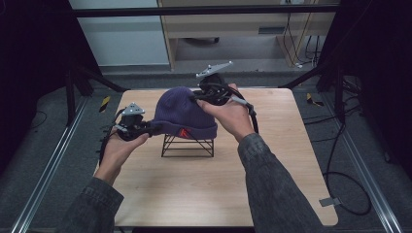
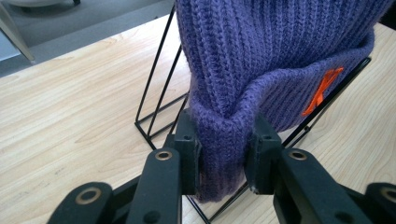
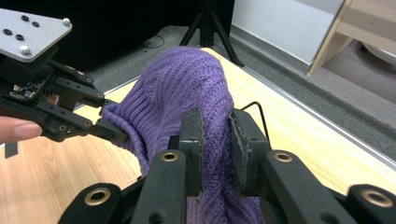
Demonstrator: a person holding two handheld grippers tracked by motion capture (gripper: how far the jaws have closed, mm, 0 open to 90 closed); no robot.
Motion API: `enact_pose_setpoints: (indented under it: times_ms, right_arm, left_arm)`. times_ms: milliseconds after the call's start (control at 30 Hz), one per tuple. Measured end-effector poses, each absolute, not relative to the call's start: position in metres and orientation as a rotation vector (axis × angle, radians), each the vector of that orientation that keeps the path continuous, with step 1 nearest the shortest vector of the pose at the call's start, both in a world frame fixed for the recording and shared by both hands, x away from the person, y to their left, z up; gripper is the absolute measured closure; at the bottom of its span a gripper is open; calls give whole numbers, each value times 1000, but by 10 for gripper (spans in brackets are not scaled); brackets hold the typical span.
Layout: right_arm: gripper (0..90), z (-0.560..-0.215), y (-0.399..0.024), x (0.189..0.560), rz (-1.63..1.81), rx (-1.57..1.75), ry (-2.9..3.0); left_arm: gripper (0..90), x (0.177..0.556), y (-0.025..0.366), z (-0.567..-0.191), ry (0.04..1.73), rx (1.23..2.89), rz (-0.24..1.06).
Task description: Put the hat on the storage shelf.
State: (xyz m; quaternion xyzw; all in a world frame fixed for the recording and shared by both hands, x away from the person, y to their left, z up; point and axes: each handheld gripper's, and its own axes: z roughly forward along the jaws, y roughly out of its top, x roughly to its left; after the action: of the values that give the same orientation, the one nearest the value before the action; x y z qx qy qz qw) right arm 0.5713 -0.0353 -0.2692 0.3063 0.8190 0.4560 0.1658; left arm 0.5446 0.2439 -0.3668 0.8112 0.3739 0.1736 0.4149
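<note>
Both tongs grip the same thing: the left tongs are clamped on the folded cuff of a purple knit beanie, and the right tongs pinch a fold of knit high on its crown. In the left gripper view, the left tongs squeeze a thick bunch of cuff between the two black jaws, with the beanie rising above them and an orange logo stitched on the cuff toward 3 o'clock. In the right gripper view, the right tongs hold a narrow ridge of the beanie between nearly closed jaws, while the left tongs bite the fabric's edge at 9 o'clock, a grey plate on top of them.

The beanie sits draped over a black wire stand, near the middle of the bench; how much of its weight still lies on the wire is hard to judge from above. The stand's thin rods meet the wood at 9 o'clock from the cuff.

From the high view, the left hand holds its gripper at 9 o'clock of the beanie, and the right hand at about 2 o'clock, both forearms in grey denim sleeves. Around the light wooden bench lies grey floor with black cables trailing.
</note>
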Motion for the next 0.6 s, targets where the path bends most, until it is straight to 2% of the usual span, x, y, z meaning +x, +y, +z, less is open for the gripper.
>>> enact_pose_setpoints:
  times_ms: [600]
  right_arm:
    - [761,-287,-33,569,1238,881,2371]
  left_arm:
    - [695,543,251,-383,960,2041,413]
